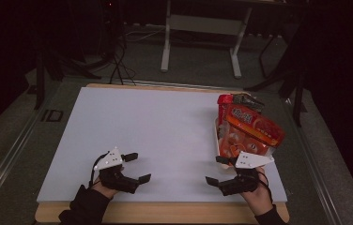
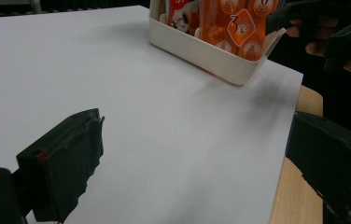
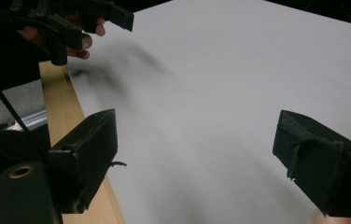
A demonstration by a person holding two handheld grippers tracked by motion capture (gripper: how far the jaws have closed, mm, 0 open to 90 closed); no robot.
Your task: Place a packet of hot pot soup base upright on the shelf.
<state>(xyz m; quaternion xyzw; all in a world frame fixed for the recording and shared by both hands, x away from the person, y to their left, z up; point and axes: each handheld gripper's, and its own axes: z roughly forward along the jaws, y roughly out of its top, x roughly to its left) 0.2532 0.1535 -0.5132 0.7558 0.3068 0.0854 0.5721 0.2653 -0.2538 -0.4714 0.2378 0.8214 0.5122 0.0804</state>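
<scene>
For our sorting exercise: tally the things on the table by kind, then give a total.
Grippers: 2, left gripper and right gripper
White tray: 1
Orange snack packets in it: several, overlapping, exact count unclear
Red packet: 1
Total: 4, plus the orange packets

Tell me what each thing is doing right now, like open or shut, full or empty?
left gripper: open, holding nothing, low over the white table.
right gripper: open, holding nothing, beside the tray.
white tray: upright near the table's right edge, full of packets.
orange snack packets: standing in the tray, sticking up above its rim.
</scene>
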